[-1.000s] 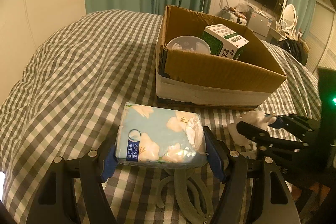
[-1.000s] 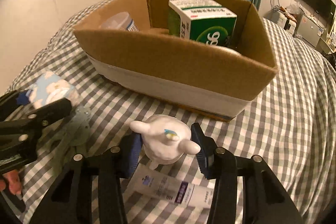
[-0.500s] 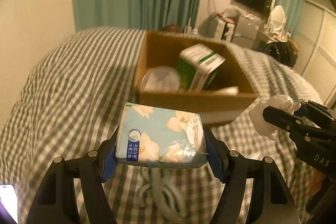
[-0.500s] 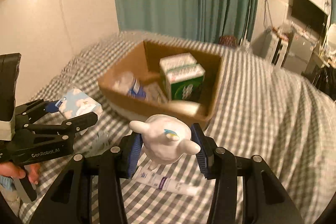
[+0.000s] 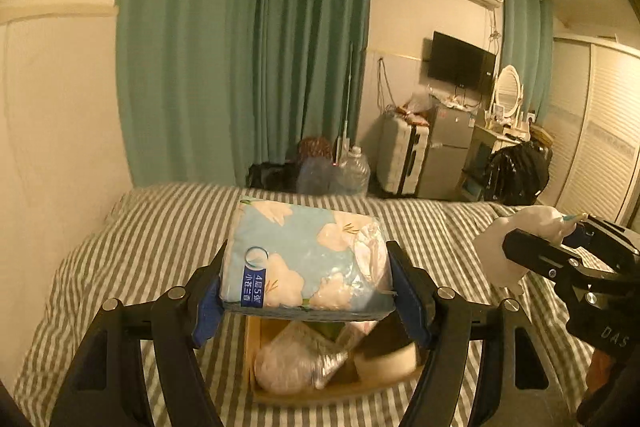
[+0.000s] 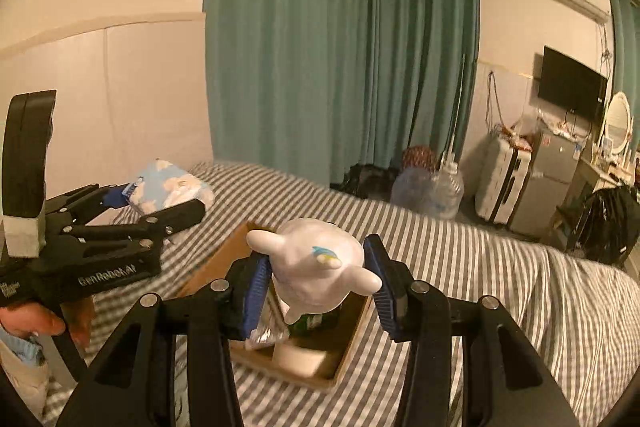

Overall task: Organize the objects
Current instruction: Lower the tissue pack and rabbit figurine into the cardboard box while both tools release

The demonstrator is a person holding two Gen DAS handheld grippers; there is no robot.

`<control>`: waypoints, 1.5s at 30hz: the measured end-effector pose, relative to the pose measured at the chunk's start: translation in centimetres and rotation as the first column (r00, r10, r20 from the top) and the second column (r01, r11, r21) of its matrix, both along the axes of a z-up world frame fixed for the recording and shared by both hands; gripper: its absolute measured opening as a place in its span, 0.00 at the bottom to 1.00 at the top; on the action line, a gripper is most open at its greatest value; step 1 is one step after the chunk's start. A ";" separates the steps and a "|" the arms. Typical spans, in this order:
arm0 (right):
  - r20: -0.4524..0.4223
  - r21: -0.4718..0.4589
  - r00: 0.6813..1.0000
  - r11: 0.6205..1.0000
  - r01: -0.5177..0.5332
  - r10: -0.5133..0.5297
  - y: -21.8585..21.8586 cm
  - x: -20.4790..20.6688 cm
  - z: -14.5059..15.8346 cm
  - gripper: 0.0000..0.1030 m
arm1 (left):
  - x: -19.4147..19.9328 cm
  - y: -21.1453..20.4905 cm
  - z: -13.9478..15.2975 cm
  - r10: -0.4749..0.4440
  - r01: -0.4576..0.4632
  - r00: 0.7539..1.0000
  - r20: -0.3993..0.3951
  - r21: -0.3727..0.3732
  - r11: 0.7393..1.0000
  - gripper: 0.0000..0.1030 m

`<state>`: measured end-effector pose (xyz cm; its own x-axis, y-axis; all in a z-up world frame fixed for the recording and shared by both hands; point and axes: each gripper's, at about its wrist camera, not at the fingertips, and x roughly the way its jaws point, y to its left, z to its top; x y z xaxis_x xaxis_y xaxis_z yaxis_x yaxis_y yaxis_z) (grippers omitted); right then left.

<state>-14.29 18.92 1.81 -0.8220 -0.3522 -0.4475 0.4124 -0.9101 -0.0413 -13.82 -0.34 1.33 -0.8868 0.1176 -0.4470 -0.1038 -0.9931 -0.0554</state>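
My left gripper (image 5: 308, 287) is shut on a light-blue floral tissue pack (image 5: 308, 259), held in the air above the cardboard box (image 5: 280, 393). My right gripper (image 6: 318, 279) is shut on a white animal figurine (image 6: 316, 267), also raised over the cardboard box (image 6: 208, 271). The box lies below both on the checked bed cover and holds a plastic-wrapped item (image 5: 292, 359) and a white container (image 6: 296, 357). From the right wrist view the left gripper (image 6: 160, 203) with the tissue pack (image 6: 168, 187) is at the left; the figurine (image 5: 516, 247) appears at the right of the left wrist view.
The bed (image 5: 140, 235) with its grey-and-white checked cover stretches toward green curtains (image 5: 248, 59). Beyond its far edge stand water bottles (image 6: 428, 189), a suitcase (image 5: 402, 155), a small fridge (image 5: 450, 151) and a black bag (image 5: 516, 171). A hand (image 6: 36, 321) grips the left tool.
Both grippers have risen high with their loads and moved forward; the box, earlier ahead of them, now lies beneath the fingers. The views have tipped up toward the room.
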 end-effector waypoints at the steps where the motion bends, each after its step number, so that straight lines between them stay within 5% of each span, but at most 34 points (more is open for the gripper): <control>1: -0.001 -0.006 1.000 1.000 0.001 -0.001 -0.2 -0.7 -0.1 0.44 | -0.5 0.2 -0.1 -0.003 0.003 1.000 -0.008 -0.008 1.000 0.71; 4: 0.021 -0.018 1.000 1.000 0.008 -0.008 -0.6 -2.2 -1.7 0.44 | -1.5 0.3 -2.2 -0.027 0.027 1.000 -0.009 -0.012 1.000 0.71; 12: 0.192 0.005 0.981 1.000 0.020 -0.020 -1.3 -6.2 -9.5 0.44 | -6.0 0.5 -9.2 -0.039 0.040 0.985 0.165 -0.005 0.999 0.71; 24: 0.292 -0.001 0.956 0.999 0.038 -0.037 0.0 -7.5 -13.5 0.44 | -5.8 1.6 -12.0 -0.033 0.039 0.976 0.213 -0.025 0.999 0.71; 27: 0.293 -0.031 0.956 0.999 0.044 -0.033 0.2 -7.0 -13.2 0.45 | -5.9 1.6 -12.3 -0.044 0.050 0.976 0.214 -0.021 0.999 0.73; 30: 0.261 -0.046 0.963 0.996 0.072 -0.058 0.6 -6.5 -12.2 0.73 | -5.9 1.5 -12.7 -0.043 0.050 0.976 0.213 -0.028 0.998 0.80; 31: 0.249 -0.057 0.967 0.995 0.078 -0.062 1.0 -6.4 -11.8 0.75 | -5.8 1.4 -12.6 -0.032 0.040 0.977 0.210 -0.034 0.999 0.85; 36: 0.172 -0.092 0.984 0.993 0.071 -0.054 1.9 -4.8 -9.1 0.80 | -4.9 1.0 -11.3 -0.009 0.011 0.983 0.183 -0.014 1.000 0.99; 45: 0.038 -0.078 0.998 0.996 0.045 -0.042 3.3 -0.1 -5.7 0.89 | -1.7 -0.1 -7.3 0.037 -0.039 0.990 0.133 0.017 0.999 1.00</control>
